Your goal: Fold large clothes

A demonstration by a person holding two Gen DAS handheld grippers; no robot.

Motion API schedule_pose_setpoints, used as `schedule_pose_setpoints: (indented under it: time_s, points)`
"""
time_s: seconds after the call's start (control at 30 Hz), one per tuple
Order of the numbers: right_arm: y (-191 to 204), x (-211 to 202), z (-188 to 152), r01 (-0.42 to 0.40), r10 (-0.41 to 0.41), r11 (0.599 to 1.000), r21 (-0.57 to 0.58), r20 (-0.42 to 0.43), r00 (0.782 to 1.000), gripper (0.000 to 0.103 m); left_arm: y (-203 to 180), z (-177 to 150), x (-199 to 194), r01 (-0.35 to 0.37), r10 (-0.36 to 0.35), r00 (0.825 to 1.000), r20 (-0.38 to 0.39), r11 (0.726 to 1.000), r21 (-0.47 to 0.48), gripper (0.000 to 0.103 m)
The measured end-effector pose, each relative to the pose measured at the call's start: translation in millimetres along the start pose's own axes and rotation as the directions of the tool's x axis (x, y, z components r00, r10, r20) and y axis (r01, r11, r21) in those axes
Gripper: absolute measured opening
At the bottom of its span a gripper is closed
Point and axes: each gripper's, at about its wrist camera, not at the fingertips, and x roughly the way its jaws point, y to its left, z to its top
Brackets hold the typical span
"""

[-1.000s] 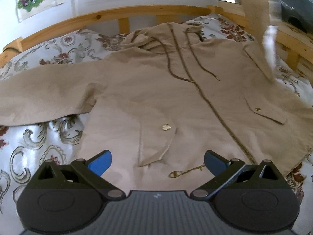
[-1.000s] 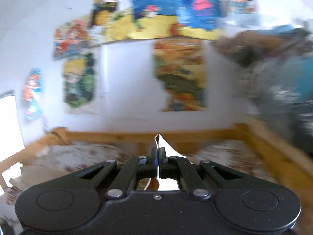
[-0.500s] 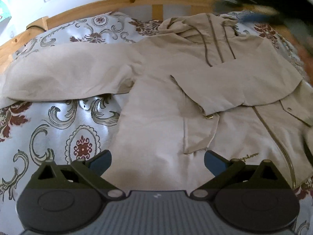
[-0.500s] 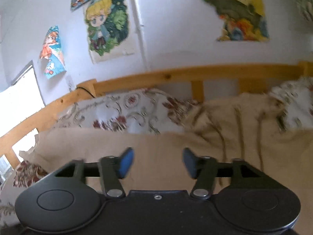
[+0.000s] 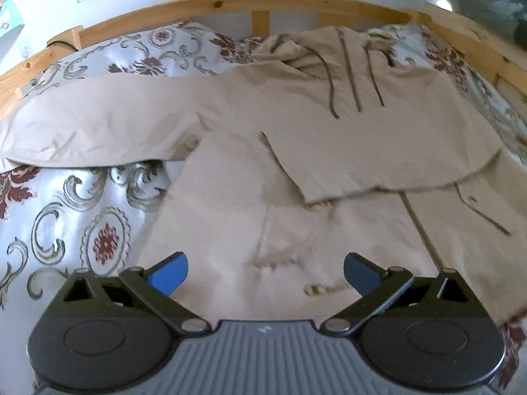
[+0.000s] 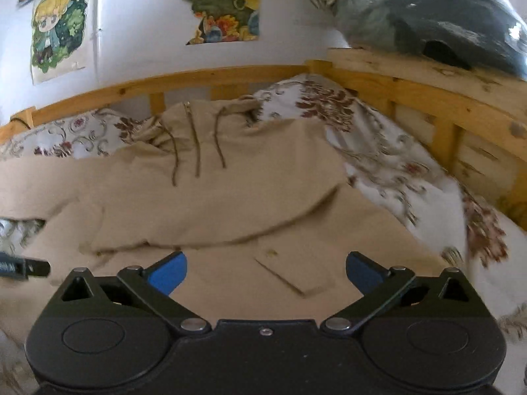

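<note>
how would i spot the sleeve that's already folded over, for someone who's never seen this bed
On the wooden-framed bed with the floral cover lies a beige hooded jacket. Below its drawstrings, the folded sleeve lies flat across the chest, covering part of the zipper, its cuff near the middle. The other sleeve stretches straight out sideways onto the bedcover.

Left gripper jaws spread wide, bare jacket cloth between them. Ahead, folded sleeve lies across; wooden bed rail walls far side. Right gripper likewise unobstructed.
</note>
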Motion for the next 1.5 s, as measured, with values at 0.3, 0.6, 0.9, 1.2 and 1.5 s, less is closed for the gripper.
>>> schedule_pose_setpoints:
  time_s: [0.3,0.6,0.9,1.2,1.5]
  points:
    - [0,15,-12,0.0,0.0,0.998,-0.061,-0.006,1.0,0.102,-23,-11,-11,-0.013,0.013,1.0,-0.008,0.999,0.041,0.102]
    - [7,28,-6,0.002,-0.002,0.995,-0.095,-0.001,1.0,0.102,-29,-7,-6,-0.019,0.02,1.0,-0.016,0.999,0.05,0.102]
    - [7,33,-6,0.002,-0.003,0.996,-0.091,-0.005,1.0,0.102,-24,-6,-4,-0.028,0.029,0.999,-0.016,0.999,0.043,0.102]
    - [-3,45,2,0.085,-0.069,0.991,-0.108,0.142,0.987,0.102,-25,33,-3,-0.059,0.047,0.993,0.106,0.992,0.113,0.102]
    - [-82,141,48,0.204,-0.222,0.974,0.103,0.21,0.952,0.086,-29,86,59,-0.11,0.084,0.984,0.154,0.979,0.17,0.103]
